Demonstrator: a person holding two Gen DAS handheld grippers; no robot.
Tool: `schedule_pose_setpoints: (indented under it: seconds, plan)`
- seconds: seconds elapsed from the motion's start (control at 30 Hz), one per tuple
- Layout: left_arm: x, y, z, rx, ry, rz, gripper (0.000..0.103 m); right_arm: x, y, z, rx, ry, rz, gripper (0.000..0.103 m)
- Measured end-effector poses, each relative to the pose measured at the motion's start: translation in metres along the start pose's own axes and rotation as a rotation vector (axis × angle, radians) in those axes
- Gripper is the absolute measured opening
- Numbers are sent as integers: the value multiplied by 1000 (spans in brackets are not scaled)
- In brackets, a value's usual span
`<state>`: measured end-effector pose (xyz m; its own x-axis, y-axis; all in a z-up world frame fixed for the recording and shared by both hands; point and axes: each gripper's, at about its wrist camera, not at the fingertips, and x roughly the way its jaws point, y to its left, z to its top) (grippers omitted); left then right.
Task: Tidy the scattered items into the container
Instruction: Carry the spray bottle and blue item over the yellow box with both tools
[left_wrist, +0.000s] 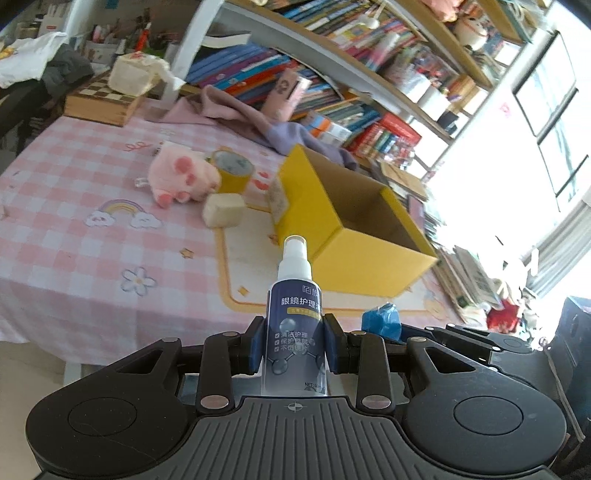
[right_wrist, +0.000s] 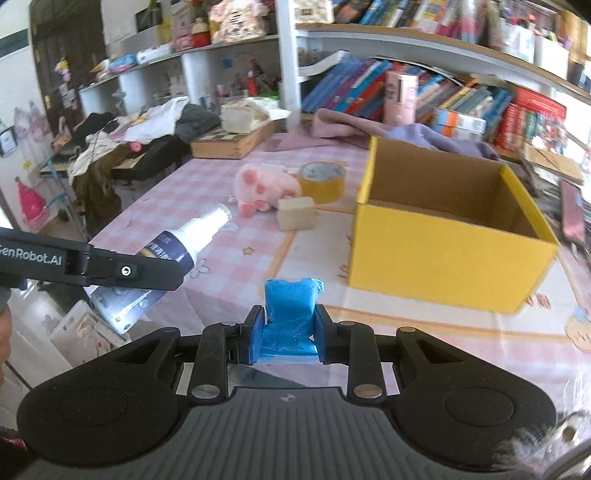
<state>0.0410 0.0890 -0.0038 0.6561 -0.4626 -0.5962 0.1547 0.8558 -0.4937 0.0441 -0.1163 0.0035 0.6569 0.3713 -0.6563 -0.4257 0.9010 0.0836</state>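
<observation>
My left gripper (left_wrist: 294, 341) is shut on a dark blue spray bottle (left_wrist: 294, 314) with a white cap, held above the near table edge; it also shows in the right wrist view (right_wrist: 177, 254). My right gripper (right_wrist: 288, 338) is shut on a blue plastic packet (right_wrist: 291, 306), seen too in the left wrist view (left_wrist: 382, 319). The open yellow cardboard box (left_wrist: 373, 258) (right_wrist: 443, 254) stands empty ahead of both grippers. A pink plush pig (left_wrist: 181, 175) (right_wrist: 266, 186), a yellow tape roll (left_wrist: 232, 171) (right_wrist: 322, 181) and a cream block (left_wrist: 223, 208) (right_wrist: 295, 212) lie left of the box.
The table has a pink checked cloth (left_wrist: 74, 251) and a cream mat (right_wrist: 406, 325). A purple cloth (left_wrist: 236, 110), a chessboard box (left_wrist: 103, 98) and bookshelves (right_wrist: 461, 96) line the far side. A cluttered chair (right_wrist: 110, 147) stands left.
</observation>
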Motion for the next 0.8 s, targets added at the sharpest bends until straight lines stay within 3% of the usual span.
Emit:
schedule_pose_setpoints:
  seconds: [0.8]
  plan:
    - [28, -62, -24, 122, 114, -210, 31, -69, -45, -53, 199, 24, -235, 26]
